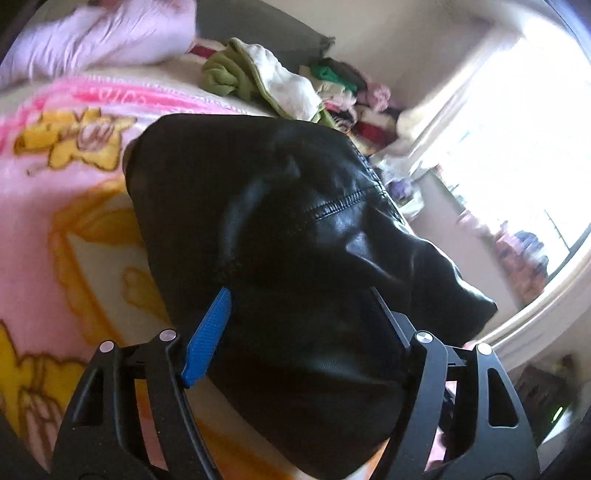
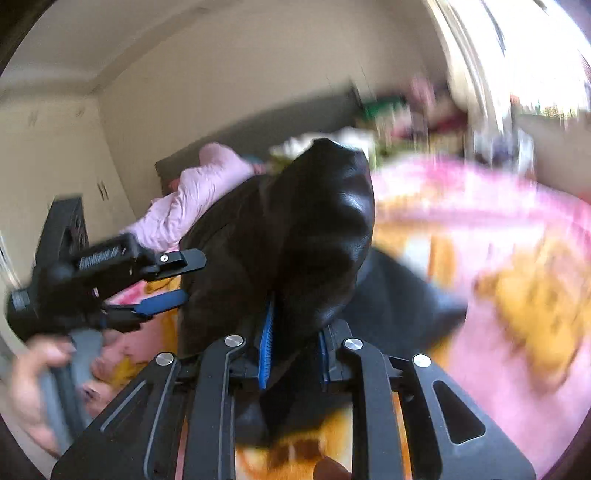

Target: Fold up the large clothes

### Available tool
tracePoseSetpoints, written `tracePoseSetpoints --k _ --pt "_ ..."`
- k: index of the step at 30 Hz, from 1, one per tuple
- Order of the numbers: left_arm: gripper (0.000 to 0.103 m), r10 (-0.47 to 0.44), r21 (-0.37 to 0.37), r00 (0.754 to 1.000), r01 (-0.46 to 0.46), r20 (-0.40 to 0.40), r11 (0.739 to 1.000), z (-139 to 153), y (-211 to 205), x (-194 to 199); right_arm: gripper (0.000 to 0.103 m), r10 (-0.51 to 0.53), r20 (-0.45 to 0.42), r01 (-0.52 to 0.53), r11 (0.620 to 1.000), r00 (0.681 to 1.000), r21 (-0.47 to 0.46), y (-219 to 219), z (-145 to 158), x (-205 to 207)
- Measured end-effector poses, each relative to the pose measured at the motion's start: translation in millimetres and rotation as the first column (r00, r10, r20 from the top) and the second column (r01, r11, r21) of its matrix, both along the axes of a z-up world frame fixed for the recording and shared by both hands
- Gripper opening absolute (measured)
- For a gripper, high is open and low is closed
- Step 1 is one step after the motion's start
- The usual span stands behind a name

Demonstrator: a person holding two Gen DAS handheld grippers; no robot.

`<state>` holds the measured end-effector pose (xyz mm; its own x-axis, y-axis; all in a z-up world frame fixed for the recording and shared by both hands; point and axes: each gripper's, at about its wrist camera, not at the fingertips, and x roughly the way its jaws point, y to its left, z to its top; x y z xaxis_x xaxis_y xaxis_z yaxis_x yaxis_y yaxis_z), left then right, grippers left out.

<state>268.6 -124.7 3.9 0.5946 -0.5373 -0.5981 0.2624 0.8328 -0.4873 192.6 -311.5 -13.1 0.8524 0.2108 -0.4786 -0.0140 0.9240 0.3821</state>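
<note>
The right gripper (image 2: 291, 343) pinches a fold of the black jacket (image 1: 295, 229) above the pink blanket (image 1: 55, 206), probably to carry it over, while the left gripper (image 1: 299, 306) stands open, gripping nothing.

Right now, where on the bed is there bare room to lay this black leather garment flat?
Free: the pink and yellow blanket between the black leather garment and the pale pink bedding. Crowded: the pile of clothes along the far edge.
</note>
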Motion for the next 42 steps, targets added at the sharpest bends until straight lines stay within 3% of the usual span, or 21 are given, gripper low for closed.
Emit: tracePoseSetpoints --k 2,3,5,7,10,13,17,18,19,21,22,24,28,33,36,40,42 --pt "0.079 0.014 0.064 1.0 -0.014 0.002 0.998 -4.6 -7.7 -1.5 0.03 0.093 -0.098 -0.079 0.987 0.991 0.14 -15.7 -12.3 6.8" --pt "0.081 0.021 0.083 1.0 -0.021 0.005 0.996 -5.8 -10.6 -1.5 0.063 0.131 -0.127 -0.107 0.978 0.983 0.179 -22.1 -11.5 7.8" --pt "0.081 0.032 0.092 0.999 -0.032 0.007 0.995 -8.7 -9.3 0.3 0.097 0.123 -0.111 -0.1 0.976 0.986 0.192 -37.4 4.6 5.8" --pt "0.081 0.03 0.099 0.999 -0.031 0.015 0.995 -8.9 -9.1 1.1 0.097 0.11 -0.055 -0.096 0.973 0.992 0.211 -58.2 32.5 9.9" --pt "0.081 0.034 0.111 0.999 -0.037 0.025 0.993 -8.0 -10.0 -2.8 0.097 0.175 -0.131 -0.148 0.97 0.976 0.192 -73.9 67.0 53.2" --pt "0.081 0.032 0.11 0.999 -0.034 0.026 0.993 -7.1 -9.8 -2.6 0.097 0.276 -0.299 -0.241 0.959 0.913 0.15 -59.3 75.0 115.4" --pt "0.081 0.021 0.114 0.999 -0.024 0.026 0.993 -5.0 -11.9 -4.6 0.096 0.343 -0.472 -0.351 0.933 0.812 0.073 -18.2 64.4 159.5" --pt "0.081 0.02 0.115 0.999 -0.023 0.027 0.993 -4.7 -11.7 -4.7 0.089 0.367 -0.497 -0.394 0.917 0.786 0.054 -2.4 59.4 157.9" --pt "0.081 0.018 0.119 0.999 -0.021 0.028 0.993 -4.0 -12.3 -5.0 0.057 0.378 -0.506 -0.422 0.906 0.775 0.03 8.2 57.2 152.6" --pt "0.081 0.0 0.111 1.0 -0.004 0.03 0.994 -2.0 -11.8 -7.1 0.032 0.368 -0.49 -0.455 0.888 0.79 -0.068 27.8 61.7 143.3" --pt "0.082 -0.006 0.089 0.999 0.002 0.042 0.996 2.1 -8.3 -9.7 0.026 0.372 -0.466 -0.461 0.883 0.803 -0.09 33.7 67.3 139.2" --pt "0.084 -0.002 0.062 0.998 -0.002 0.06 0.998 10.0 -0.7 -12.5 0.025 0.398 -0.387 -0.481 0.865 0.832 -0.143 39.3 87.9 124.0" --pt "0.085 0.026 0.031 0.997 -0.029 0.078 0.999 23.6 13.0 -14.7 0.024 0.358 -0.266 -0.416 0.885 0.895 -0.21 6.9 109.3 112.5" --pt "0.086 -0.002 0.044 1.0 0.003 -0.027 0.999 -2.8 2.9 -0.5 0.028 0.296 -0.35 -0.34 0.938 0.889 -0.071 -55.3 49.4 145.9" --pt "0.093 -0.033 0.025 0.994 0.036 -0.109 0.999 -25.2 -6.3 7.3 0.048 0.266 -0.408 -0.307 0.951 0.873 -0.037 -68.4 9.0 155.6" --pt "0.095 -0.046 -0.03 0.988 0.042 -0.146 0.999 -35.4 -5.3 12.4 0.076 0.248 -0.426 -0.266 0.964 0.87 0.018 -84.8 -16.4 157.7" --pt "0.095 -0.052 -0.032 0.988 0.048 -0.143 0.998 -36.0 -5.4 12.3 0.085 0.241 -0.442 -0.243 0.968 0.864 0.053 -94.3 -24.7 161.1"
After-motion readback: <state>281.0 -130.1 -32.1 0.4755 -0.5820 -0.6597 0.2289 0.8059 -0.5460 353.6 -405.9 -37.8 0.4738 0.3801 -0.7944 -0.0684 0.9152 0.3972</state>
